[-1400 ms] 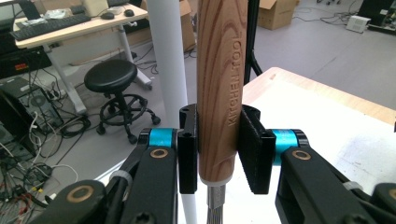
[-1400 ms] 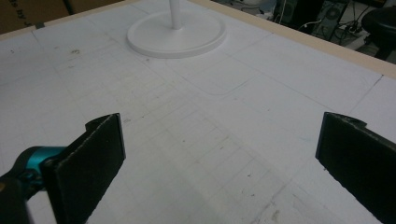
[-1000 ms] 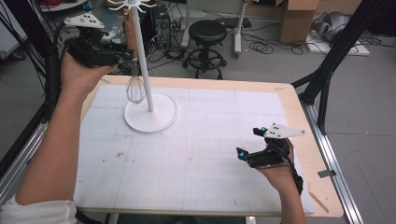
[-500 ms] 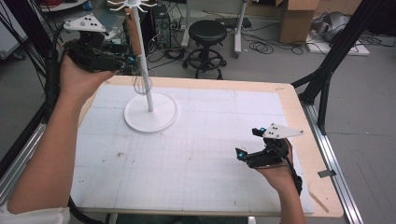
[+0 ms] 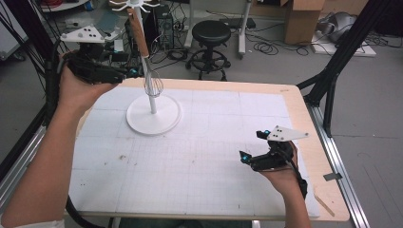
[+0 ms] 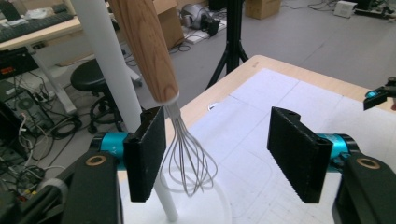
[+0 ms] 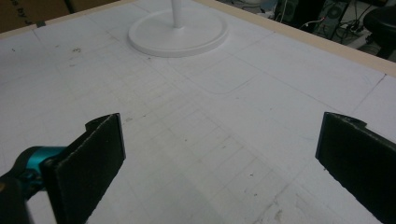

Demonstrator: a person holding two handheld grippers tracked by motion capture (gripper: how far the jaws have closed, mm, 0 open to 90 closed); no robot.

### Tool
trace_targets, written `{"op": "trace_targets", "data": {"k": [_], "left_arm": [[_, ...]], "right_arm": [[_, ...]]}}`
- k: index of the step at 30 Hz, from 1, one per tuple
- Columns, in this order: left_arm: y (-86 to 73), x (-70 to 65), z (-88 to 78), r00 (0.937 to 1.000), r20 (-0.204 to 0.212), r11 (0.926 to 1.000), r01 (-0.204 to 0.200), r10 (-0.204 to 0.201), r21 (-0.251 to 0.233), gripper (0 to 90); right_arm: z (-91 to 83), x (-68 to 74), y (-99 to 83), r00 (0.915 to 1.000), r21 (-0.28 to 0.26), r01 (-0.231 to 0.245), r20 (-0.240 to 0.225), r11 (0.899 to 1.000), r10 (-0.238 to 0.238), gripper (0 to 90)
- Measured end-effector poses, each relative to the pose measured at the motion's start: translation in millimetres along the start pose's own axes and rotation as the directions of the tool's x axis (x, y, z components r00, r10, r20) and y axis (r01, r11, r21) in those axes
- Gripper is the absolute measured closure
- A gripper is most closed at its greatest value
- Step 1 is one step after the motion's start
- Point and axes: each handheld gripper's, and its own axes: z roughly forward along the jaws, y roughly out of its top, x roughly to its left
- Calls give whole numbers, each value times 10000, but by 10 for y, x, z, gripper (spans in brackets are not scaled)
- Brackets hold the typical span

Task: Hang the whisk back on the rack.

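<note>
My left hand-held gripper point(image 6: 219, 154), at ten o'clock on the surface point(image 5: 214, 166), has just been opening, freeing the whisk point(image 5: 151, 76) to hang from the stand point(image 5: 153, 116); right hand-held gripper point(image 5: 260, 152) gapes empty.

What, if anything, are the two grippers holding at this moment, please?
Nothing. The left gripper has just opened off the hanging whisk; the right gripper is open over the table.

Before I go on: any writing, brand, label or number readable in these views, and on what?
None can be read.
whisk with wooden handle: no mark shows.
white stand: plain.
table mat: faint grid lines, no figures.
cardboard box on the floor: no legible print.
Dark device with a small red-orange patch: too blurred to read.
</note>
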Motion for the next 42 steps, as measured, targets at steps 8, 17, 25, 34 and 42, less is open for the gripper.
{"op": "trace_targets", "data": {"k": [8, 17, 25, 34, 42], "left_arm": [[-154, -20, 49, 9984, 484, 9996, 296, -294, -42, 312], [-319, -46, 93, 9971, 658, 9992, 388, -387, 7, 262], [-411, -103, 153, 9963, 756, 9989, 401, -420, 261, 169], [-481, -162, 164, 9964, 800, 9993, 252, -272, 264, 127], [-622, -221, 178, 9947, 1004, 9995, 196, -219, 238, 107]], "right_arm": [[-6, 2, 6, 10000, -21, 7, 41, 10000, -7, 3], [1, -1, 3, 10000, 9, 24, 36, 10000, -24, 3], [-7, -2, 0, 10000, 5, -5, 43, 10000, 5, 3], [-21, -8, 1, 10000, -19, 3, 85, 10000, -3, 3], [-8, -4, 5, 10000, -6, 37, 45, 10000, -37, 3]]}}
